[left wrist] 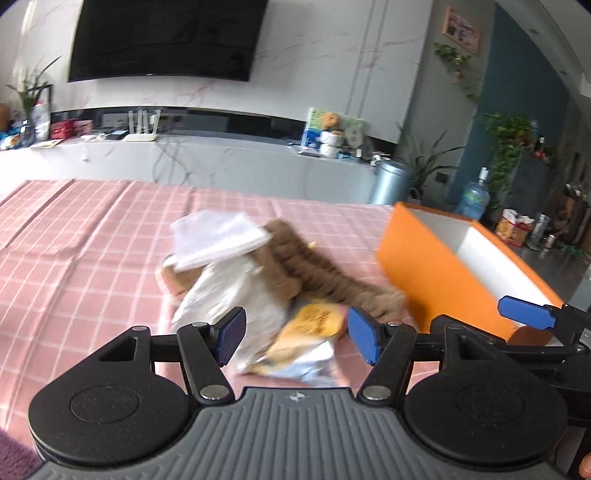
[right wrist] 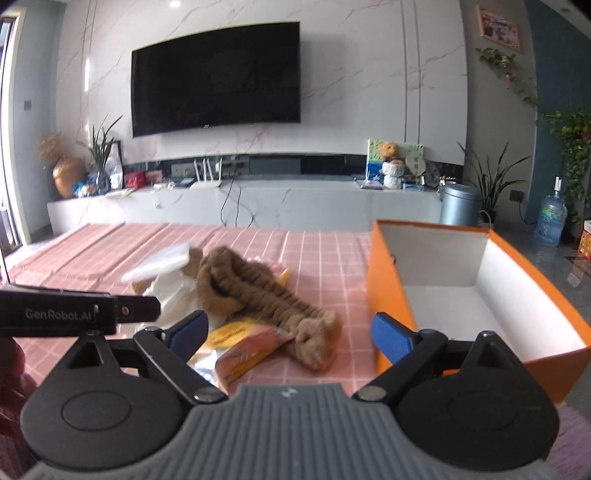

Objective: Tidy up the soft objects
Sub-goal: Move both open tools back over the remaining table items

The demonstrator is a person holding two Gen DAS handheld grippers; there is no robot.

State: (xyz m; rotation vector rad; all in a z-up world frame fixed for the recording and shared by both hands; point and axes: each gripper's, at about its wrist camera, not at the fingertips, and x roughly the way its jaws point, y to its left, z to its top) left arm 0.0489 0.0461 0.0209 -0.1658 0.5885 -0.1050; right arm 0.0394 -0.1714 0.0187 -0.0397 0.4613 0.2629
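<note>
I see my left hand-held gripper (left wrist: 297, 338) and right hand-held gripper (right wrist: 290, 332) both spread wide, holding nothing. The soft pile, brown knitted piece (right wrist: 258, 295), white cloth (left wrist: 218, 240) and yellow packet (left wrist: 310, 325), lies on the pink-checked desk (left wrist: 92, 258) beside the orange box (right wrist: 388, 291).

From where I sit, a pink checked cloth (right wrist: 110, 240) covers the work surface. Beyond it I see a dark television (right wrist: 216, 79) mounted on a marble-veined wall, above a long pale console (right wrist: 258, 201). On the console stand a white router (right wrist: 207, 182) with upright antennas, a teddy bear (right wrist: 390, 162) against a picture board, and red boxes (right wrist: 142, 179) at left. A gold vase (right wrist: 68, 181) and a leafy plant (right wrist: 101, 147) sit at the far left. To the right I make out a grey bin (right wrist: 460, 205), a water jug (right wrist: 551, 216) and a framed picture (right wrist: 498, 27).
</note>
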